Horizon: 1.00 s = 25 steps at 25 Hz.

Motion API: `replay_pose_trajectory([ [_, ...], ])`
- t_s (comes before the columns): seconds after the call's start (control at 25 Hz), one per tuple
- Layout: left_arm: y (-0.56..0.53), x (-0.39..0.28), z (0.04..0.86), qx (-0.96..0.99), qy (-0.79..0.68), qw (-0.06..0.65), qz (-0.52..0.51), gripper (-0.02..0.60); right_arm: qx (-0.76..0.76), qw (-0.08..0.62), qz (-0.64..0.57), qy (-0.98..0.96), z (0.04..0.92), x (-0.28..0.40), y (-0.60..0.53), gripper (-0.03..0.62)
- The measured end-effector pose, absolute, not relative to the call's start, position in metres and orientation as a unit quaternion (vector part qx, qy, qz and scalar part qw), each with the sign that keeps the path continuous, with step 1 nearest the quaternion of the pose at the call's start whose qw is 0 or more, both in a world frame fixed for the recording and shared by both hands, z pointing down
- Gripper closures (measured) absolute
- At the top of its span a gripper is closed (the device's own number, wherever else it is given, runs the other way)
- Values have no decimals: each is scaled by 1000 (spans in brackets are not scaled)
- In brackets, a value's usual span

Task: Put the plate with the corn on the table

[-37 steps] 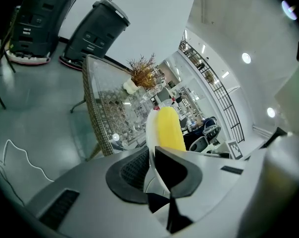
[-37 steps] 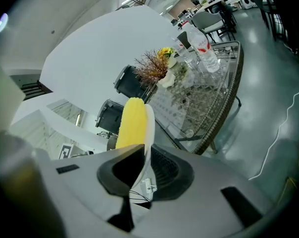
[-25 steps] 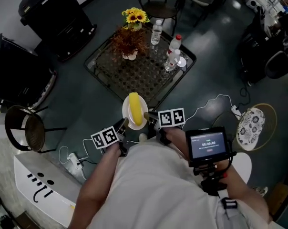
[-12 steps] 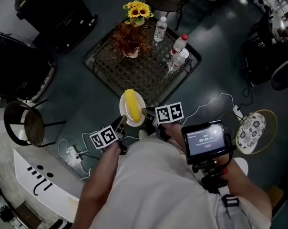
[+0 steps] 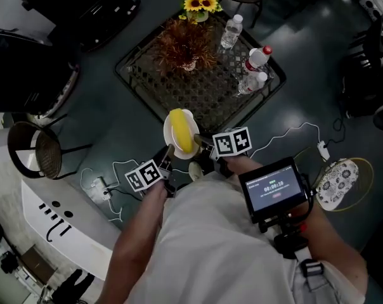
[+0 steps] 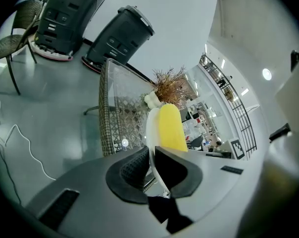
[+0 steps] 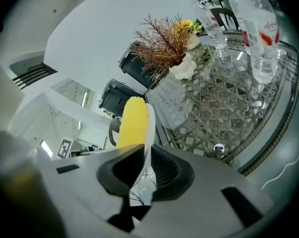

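- Bottles' (image 5: 250,72) red labels and the screen's (image 5: 272,189) digits are too small for us to read.
- Our left gripper (image 5: 168,157) and right gripper (image 5: 198,143) each clamp the plate's (image 5: 168,135) rim.
- The plate, corn (image 5: 181,130) on it, hangs at the table's (image 5: 207,97) near edge; a dried plant (image 5: 186,43) stands beyond.

The table's (image 5: 204,97) near corner lies open. Bottles (image 5: 252,81) crowd its right edge, while the dried plant (image 5: 186,43) and sunflowers (image 5: 201,0) stand farther back.

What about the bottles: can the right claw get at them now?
Probably not: the right claw is shut on the plate, as is the left claw. The bottles stand far across the table, nothing between.
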<state>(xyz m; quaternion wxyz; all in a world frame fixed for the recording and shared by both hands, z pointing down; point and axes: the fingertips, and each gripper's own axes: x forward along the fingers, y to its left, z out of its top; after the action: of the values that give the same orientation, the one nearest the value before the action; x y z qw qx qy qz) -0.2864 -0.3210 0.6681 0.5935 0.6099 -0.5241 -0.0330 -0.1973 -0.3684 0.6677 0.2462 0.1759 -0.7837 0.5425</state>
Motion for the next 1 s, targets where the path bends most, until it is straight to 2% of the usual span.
replay_pose_trajectory([
  [1.0,-370,-290,737,563,-566,603,-8,537,120,301,538,-778,743,-205,-425,549],
])
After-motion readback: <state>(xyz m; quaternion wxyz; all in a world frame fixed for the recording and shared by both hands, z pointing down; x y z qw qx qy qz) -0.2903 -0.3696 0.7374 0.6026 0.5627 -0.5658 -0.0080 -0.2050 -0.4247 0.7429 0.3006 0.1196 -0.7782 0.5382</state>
